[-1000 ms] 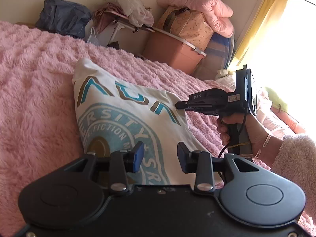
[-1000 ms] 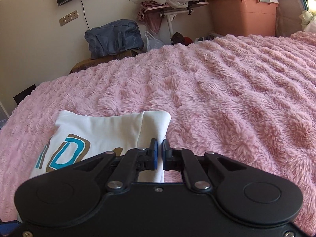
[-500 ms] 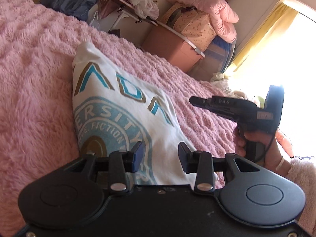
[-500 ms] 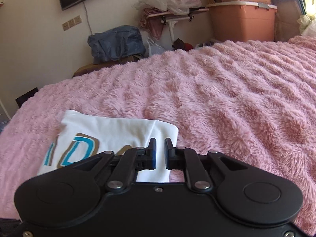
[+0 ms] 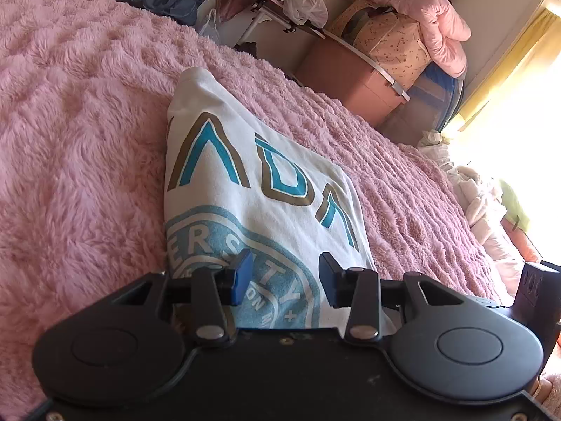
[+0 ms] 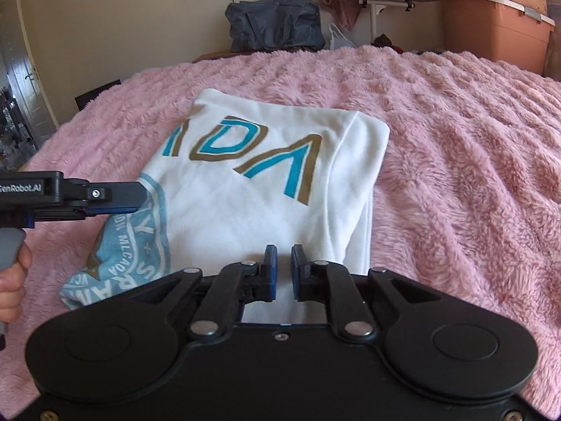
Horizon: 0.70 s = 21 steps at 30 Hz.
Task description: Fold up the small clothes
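left wrist view: folded white t-shirt lies flat on the pink fluffy blanket, printed side up, teal and gold letters over a round blue emblem. left gripper sits over the shirt's near edge, jaws opening, a wide gap with nothing pinched between them. pink storage bin and piled bedding stand past the bed.

right wrist view: right gripper hovers above the shirt's near edge, jaws nearly together with a narrow slit, no cloth caught. left gripper enters from the left, fingers over the emblem corner; a hand grips its handle.
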Motion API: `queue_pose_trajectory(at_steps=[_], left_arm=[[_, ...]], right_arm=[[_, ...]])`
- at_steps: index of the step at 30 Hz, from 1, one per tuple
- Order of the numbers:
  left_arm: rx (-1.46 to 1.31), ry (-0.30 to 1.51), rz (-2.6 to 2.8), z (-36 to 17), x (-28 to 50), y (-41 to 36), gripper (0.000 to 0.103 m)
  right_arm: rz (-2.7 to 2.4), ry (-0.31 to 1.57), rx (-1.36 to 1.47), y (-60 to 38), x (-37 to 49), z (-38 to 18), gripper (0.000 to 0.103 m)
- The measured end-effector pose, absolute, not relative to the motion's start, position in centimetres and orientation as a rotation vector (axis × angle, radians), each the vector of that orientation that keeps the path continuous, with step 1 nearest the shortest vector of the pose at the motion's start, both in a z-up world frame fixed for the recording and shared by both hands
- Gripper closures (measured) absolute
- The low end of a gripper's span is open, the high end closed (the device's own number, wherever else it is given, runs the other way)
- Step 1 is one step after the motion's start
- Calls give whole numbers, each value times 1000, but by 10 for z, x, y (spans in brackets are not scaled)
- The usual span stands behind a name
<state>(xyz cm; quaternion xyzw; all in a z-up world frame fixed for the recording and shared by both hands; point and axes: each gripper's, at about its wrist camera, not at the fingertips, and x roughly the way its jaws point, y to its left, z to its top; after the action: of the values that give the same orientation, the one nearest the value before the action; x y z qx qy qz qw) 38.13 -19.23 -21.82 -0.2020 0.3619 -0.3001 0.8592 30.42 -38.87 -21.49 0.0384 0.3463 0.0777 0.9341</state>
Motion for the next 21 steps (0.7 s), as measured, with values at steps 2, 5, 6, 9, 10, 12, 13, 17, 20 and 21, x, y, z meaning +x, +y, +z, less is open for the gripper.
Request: queue_pose_trajectory(at_steps=[2, 5, 6, 9, 10, 12, 13, 17, 20, 21], left_arm=[[-378, 762, -622, -222, 382, -201, 60], [-298, 744, -604, -221, 376, -212, 60], [-281, 743, -597, -220, 375, -215, 59], [-275, 751, -585, -214, 375, -217, 58], [-276, 757, -583, -213, 376, -217, 58], [-274, 757, -580, -208, 375, -216, 58], [-275, 749, -578, -204, 373, -214, 58], [-266, 695, -562, -187, 347, -193, 57], [-226, 674, -531, -191, 318, -168, 56], [-209, 678, -520, -195, 310, -161, 56]], right_arm=[[124, 720, 102, -396, 306, -219, 97], [113, 729, 129, -402, 306, -221, 98], [108, 730, 117, -402, 305, -220, 98], [91, 721, 108, -397, 296, -212, 97], [87, 708, 112, -396, 291, -208, 96], [75, 678, 97, -392, 275, -199, 86], [63, 663, 74, -389, 267, -195, 83], [14, 624, -75, -378, 234, -187, 76], [-2, 629, -181, -373, 216, -187, 76], [1, 640, -226, -372, 210, -188, 76]])
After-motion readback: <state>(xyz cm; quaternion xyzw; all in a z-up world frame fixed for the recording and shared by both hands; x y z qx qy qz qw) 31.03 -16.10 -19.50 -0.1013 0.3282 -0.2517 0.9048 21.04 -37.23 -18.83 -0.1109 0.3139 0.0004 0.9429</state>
